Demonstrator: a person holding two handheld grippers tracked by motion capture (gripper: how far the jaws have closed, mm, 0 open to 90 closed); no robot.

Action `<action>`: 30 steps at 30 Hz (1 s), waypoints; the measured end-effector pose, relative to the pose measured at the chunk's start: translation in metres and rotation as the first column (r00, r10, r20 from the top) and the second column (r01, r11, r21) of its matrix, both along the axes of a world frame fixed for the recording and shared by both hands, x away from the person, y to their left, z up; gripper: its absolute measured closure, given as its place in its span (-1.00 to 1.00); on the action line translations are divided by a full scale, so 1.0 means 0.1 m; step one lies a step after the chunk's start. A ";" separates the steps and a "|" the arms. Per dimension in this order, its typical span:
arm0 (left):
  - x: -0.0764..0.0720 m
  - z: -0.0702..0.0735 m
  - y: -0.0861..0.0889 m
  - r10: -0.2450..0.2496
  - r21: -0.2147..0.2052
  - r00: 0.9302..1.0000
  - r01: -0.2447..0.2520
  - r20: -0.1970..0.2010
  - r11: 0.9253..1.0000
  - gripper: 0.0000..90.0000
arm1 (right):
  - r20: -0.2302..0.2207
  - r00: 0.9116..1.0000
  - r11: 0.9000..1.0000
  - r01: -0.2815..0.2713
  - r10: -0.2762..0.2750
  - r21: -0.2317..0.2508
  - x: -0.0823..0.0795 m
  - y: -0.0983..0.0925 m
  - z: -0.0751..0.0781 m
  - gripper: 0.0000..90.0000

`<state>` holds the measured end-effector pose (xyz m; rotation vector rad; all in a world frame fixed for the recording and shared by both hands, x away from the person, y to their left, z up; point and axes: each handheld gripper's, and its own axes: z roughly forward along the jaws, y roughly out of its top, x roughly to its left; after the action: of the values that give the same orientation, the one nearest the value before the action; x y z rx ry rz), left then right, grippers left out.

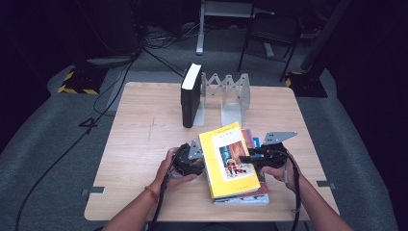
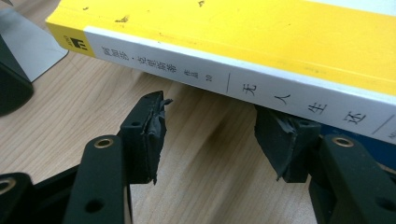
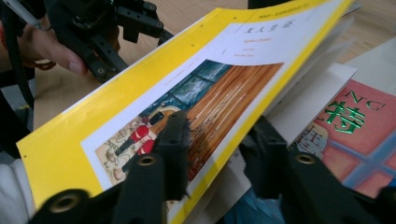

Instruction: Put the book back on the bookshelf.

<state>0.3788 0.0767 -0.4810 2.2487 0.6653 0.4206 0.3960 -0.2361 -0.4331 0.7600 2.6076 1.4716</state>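
Your right gripper (image 3: 212,154) jaws pinched that floppy yellow paperback (image 1: 227,160) at its right edge, left gripper (image 2: 212,135) jaws half-open under the stiffer spine — grab there.

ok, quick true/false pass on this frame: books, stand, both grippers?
1. The yellow book lies on top of the stack. True.
2. The right gripper has its jaws on either side of the yellow book's open edge. True; one jaw on the cover, one beneath.
3. The black book lies flat on the table. False; it stands upright against the metal book stand.
4. The left gripper is clamped on the spine. False; its jaws stand apart beneath the spine, nothing pressed between them.
5. The book below has a red cover. True.
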 end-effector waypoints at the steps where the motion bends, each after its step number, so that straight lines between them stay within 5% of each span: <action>1: 0.01 0.00 0.00 0.006 -0.002 1.000 -0.006 -0.005 1.000 -0.07 | -0.003 1.000 1.000 -0.004 0.004 0.002 0.01 -0.01 0.00 0.56; 6: 0.06 -0.03 0.01 0.034 -0.015 0.999 -0.034 -0.012 0.999 -0.04 | 0.008 1.000 0.998 -0.028 0.028 0.055 -0.01 -0.05 0.03 0.75; 11: 0.14 -0.02 0.05 0.039 -0.027 0.999 -0.039 -0.018 0.999 0.03 | 0.030 0.999 0.998 -0.036 0.035 0.053 -0.04 -0.04 0.05 0.79; 18: 0.25 0.01 0.10 0.032 -0.078 0.999 -0.034 -0.030 0.996 0.52 | 0.052 0.998 0.998 -0.046 0.044 0.050 -0.05 -0.04 0.06 0.79; 20: 0.24 0.04 0.09 0.026 -0.083 1.000 -0.026 -0.006 0.996 0.62 | 0.062 0.997 0.997 -0.048 0.044 0.055 -0.05 -0.05 0.06 0.80; 26: 0.35 0.21 0.07 0.048 -0.117 0.998 -0.043 0.044 0.992 0.60 | 0.135 0.990 0.995 -0.052 0.040 0.085 -0.08 -0.10 0.11 0.83; 30: 0.47 0.30 0.10 0.067 -0.188 0.997 -0.058 0.043 0.980 0.52 | 0.176 0.984 0.994 -0.033 0.014 0.105 -0.07 -0.13 0.16 0.86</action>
<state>0.4256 0.0865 -0.4511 2.0386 0.7204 0.4250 0.3886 -0.2496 -0.4167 0.5814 2.4334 1.6170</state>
